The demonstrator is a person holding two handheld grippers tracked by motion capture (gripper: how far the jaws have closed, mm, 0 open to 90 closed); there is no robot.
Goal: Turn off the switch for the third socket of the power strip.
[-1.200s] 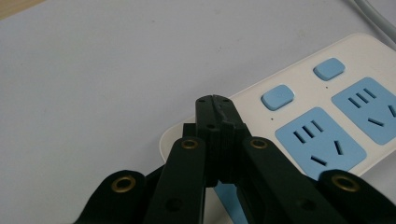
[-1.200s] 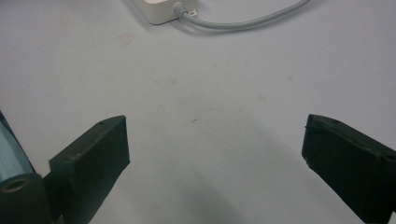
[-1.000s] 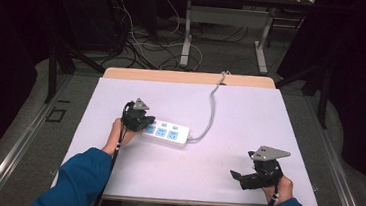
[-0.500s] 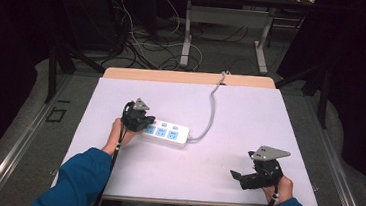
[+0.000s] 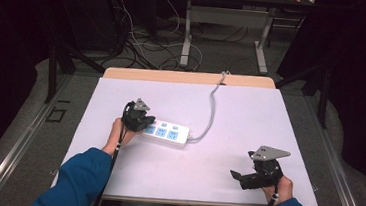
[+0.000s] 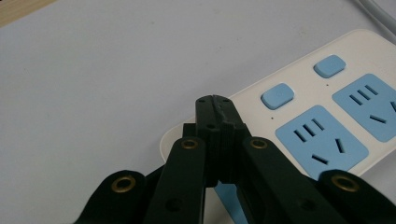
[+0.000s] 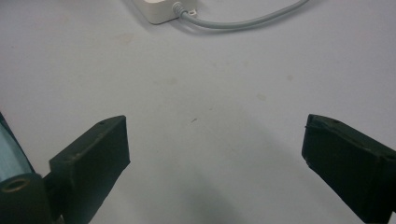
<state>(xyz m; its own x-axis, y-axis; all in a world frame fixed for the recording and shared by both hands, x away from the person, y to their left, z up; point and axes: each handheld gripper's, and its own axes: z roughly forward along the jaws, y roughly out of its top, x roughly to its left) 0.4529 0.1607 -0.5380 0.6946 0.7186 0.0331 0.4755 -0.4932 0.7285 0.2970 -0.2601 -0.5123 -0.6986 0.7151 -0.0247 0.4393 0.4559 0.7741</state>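
Observation:
A white power strip with blue sockets and blue switches lies near the middle of the white table. Its grey cable runs to the table's far edge. My left gripper sits at the strip's left end, jaws shut with nothing between them. In the left gripper view the closed tips hover over the end of the power strip, beside a blue switch. My right gripper rests near the front right of the table, open and empty. The right gripper view has its jaws wide apart over bare table, with the strip's cable end far ahead.
Beyond the table's far edge lie floor cables and the metal legs of another table. The person's blue sleeves come in from the bottom.

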